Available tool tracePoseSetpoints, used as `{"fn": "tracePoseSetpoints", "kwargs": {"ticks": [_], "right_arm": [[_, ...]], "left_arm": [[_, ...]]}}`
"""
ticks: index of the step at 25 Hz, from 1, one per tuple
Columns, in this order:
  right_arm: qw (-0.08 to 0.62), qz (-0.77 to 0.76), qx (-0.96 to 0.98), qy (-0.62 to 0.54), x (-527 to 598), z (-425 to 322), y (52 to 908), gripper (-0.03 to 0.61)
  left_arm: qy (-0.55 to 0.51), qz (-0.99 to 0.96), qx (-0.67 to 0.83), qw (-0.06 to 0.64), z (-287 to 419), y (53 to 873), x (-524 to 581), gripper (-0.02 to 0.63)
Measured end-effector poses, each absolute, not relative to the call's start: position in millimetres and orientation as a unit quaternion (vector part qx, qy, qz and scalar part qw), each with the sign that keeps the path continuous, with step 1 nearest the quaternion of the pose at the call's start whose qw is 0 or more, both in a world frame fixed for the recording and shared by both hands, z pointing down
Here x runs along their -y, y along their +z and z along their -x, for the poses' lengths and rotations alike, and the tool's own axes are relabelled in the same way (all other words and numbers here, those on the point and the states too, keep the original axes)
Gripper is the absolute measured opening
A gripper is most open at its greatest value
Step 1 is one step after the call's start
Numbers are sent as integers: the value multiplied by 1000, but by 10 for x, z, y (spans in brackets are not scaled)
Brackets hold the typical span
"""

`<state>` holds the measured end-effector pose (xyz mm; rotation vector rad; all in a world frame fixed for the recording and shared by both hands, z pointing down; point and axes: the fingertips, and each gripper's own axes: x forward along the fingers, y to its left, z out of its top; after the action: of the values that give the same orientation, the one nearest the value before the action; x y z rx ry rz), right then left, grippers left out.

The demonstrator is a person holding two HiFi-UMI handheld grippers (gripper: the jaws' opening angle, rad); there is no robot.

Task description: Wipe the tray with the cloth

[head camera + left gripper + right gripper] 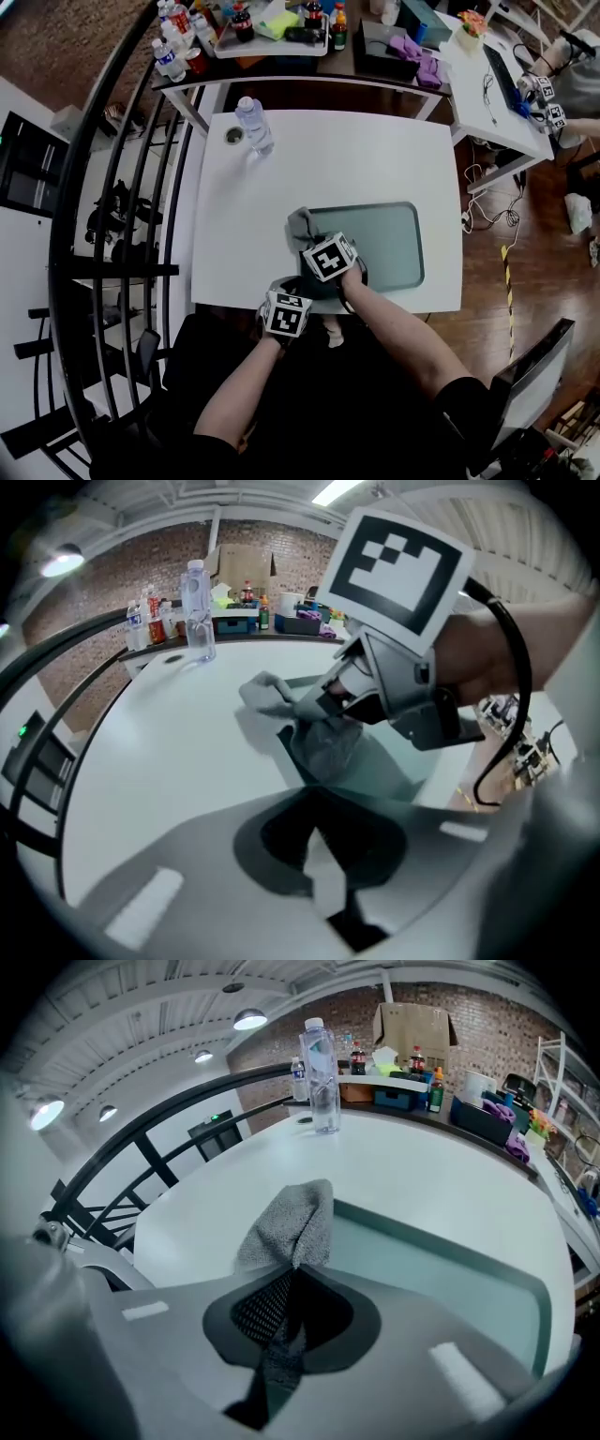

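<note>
The white table (234,216) carries a shallow grey-green tray (384,234) on its near right part, long side along the table's near edge. A grey cloth (291,1222) lies bunched over the tray's left rim, partly on the tray and partly on the table.

The right gripper (291,1265) stands over that rim and points steeply down. Its jaws are clamped tight on a fold of the cloth, which rises in a peak just ahead of the tips and also shows dark between the jaws.

The left gripper (314,794) is just beside it, at the tray's near left corner by the table's edge. Its jaws are closed together, and the tray's corner runs in under their tips. Whether they pinch the rim I cannot tell.

A clear water bottle (254,125) stands upright at the table's far left, well apart from the tray.
</note>
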<state>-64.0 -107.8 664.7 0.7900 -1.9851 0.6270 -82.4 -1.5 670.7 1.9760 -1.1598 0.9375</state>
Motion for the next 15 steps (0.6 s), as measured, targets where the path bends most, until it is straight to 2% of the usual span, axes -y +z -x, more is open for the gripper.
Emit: {"fn": "tracePoseSetpoints", "kwargs": {"ticks": [4,12,15], "right_arm": [[444,-358,779,259,1106,247,6669,20],[453,-480,705,261,1127,-1930,6728,20],[444,-498,695,268,1111,-2419,6718,20]], "left_arm": [[340,-756,432,356,837,6633,3,21],[364,-751,448,321,897,6676,28,21],[360,-738,464,333,869,6634,38,21]]}}
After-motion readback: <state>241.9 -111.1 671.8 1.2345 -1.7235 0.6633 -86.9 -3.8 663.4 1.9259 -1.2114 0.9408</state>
